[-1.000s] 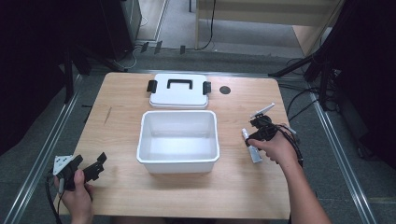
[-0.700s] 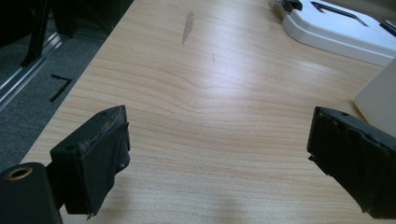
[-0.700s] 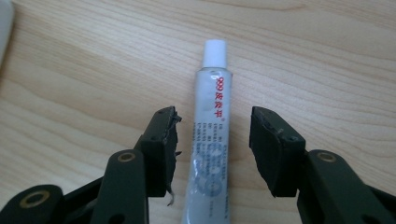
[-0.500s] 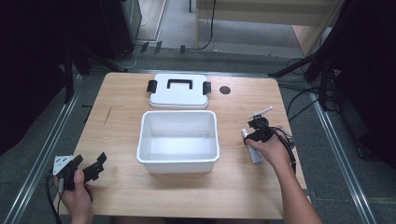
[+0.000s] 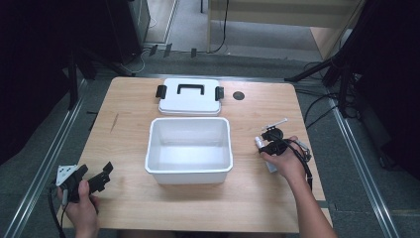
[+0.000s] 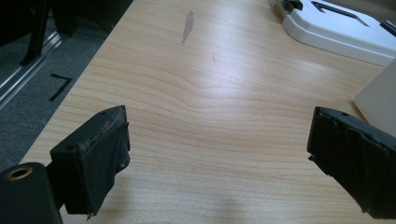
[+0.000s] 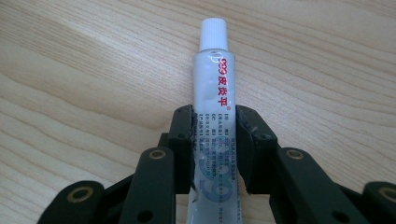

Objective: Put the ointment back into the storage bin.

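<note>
Right gripper view: the right hand-held gripper (image 7: 214, 135), drawn nearer the person than a second ago, clenches a white tube (image 7: 214, 100) on the tabletop (image 7: 84, 70) beside the bin (image 5: 189, 148); the left hand-held gripper (image 6: 219, 154) gapes unmoved.

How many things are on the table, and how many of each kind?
Boxes: 1, the open white box.
Lids: 1, the white lid behind the box.
Tubes: 1, the white tube between the right gripper's jaws.
Thin white sticks: 1, the stick beyond the right gripper.
Total: 4.
</note>
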Action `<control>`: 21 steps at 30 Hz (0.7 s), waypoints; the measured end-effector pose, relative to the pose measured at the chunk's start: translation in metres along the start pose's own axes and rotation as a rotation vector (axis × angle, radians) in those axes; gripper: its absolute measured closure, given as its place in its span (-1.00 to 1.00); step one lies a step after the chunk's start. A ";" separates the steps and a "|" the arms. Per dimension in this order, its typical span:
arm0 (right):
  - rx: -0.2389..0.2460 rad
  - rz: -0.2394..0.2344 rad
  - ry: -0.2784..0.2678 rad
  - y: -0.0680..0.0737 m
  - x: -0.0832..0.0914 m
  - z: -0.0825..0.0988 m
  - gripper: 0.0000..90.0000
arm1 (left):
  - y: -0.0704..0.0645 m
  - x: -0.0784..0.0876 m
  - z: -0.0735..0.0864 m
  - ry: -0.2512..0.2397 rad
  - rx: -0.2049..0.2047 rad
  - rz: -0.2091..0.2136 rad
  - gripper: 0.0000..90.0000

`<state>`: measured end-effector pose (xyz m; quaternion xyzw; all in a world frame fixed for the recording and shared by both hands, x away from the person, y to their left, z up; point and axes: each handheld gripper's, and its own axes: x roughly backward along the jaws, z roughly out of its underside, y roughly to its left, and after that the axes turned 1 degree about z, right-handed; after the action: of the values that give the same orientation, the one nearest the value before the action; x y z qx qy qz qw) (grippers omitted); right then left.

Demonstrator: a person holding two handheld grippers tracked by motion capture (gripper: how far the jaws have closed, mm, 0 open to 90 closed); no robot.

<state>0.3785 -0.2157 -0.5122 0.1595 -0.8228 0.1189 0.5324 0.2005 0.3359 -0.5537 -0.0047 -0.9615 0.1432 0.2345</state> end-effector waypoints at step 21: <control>0.003 -0.083 -0.143 0.015 0.046 -0.016 0.60 | 0.000 0.000 0.000 0.001 -0.005 -0.001 -0.86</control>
<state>0.3689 -0.2025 -0.4640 0.2023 -0.8511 0.0865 0.4766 0.2005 0.3355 -0.5536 -0.0048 -0.9618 0.1407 0.2348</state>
